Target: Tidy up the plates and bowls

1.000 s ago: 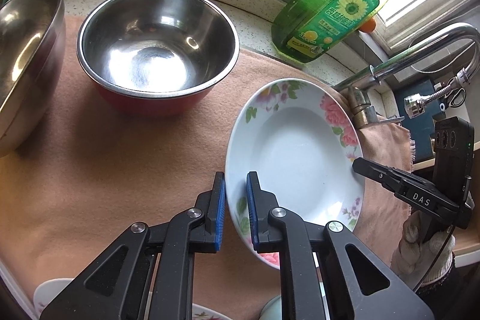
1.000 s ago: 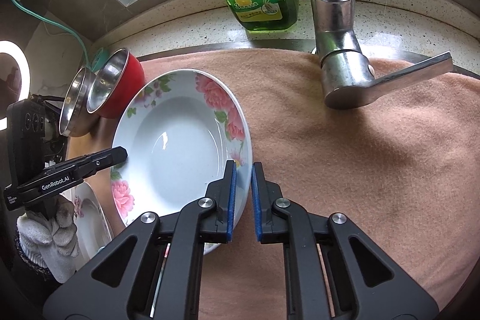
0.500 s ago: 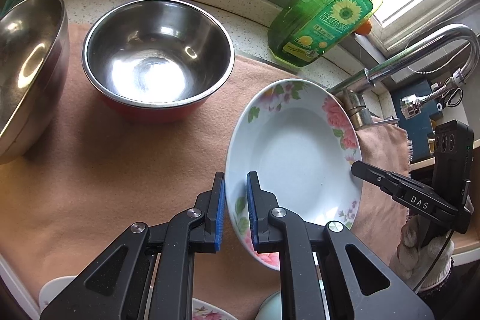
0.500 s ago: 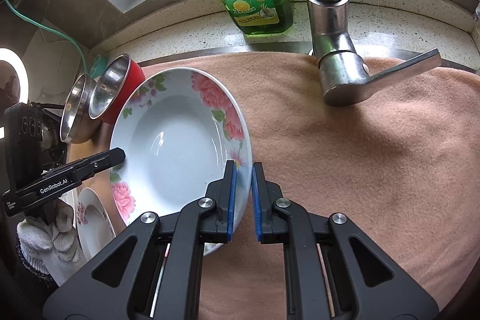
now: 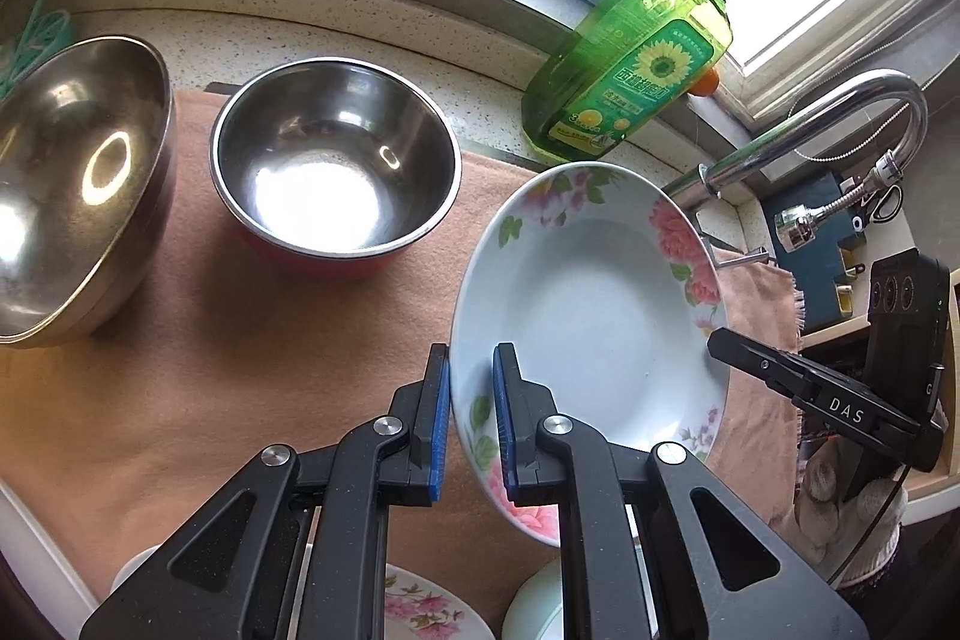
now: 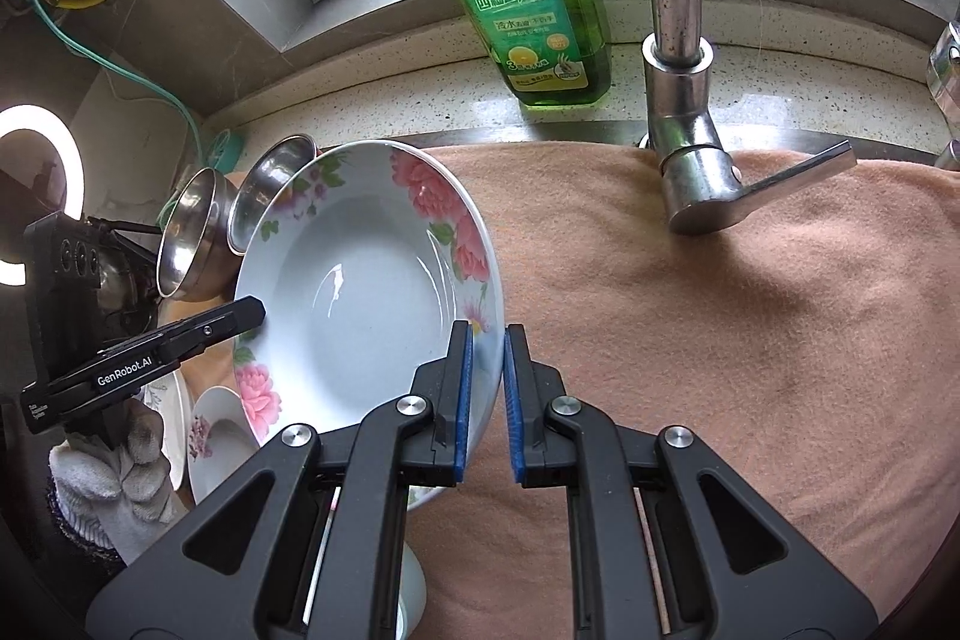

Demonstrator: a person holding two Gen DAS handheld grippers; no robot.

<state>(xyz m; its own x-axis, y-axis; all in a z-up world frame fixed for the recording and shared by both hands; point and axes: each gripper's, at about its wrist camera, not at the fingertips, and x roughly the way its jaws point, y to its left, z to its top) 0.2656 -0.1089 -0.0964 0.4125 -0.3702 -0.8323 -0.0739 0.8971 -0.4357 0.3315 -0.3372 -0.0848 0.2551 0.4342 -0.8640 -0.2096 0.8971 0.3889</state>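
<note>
Both tools had the floral plate (image 5: 591,292) pinched by opposite rims: the left tool (image 5: 470,415) on its near-left edge, the right tool (image 6: 487,394) on the other, holding it tilted clear of the towel-covered tabletop (image 5: 252,376). A two-handed carry, it looked. Next call: steer it level toward the other plates (image 6: 210,436) below, releasing together.

A speckled stone counter (image 5: 384,40) carried a tan cloth (image 5: 240,340). Two steel bowls (image 5: 336,172) sat on the cloth; a green soap bottle (image 5: 630,70) stood on bare stone.
</note>
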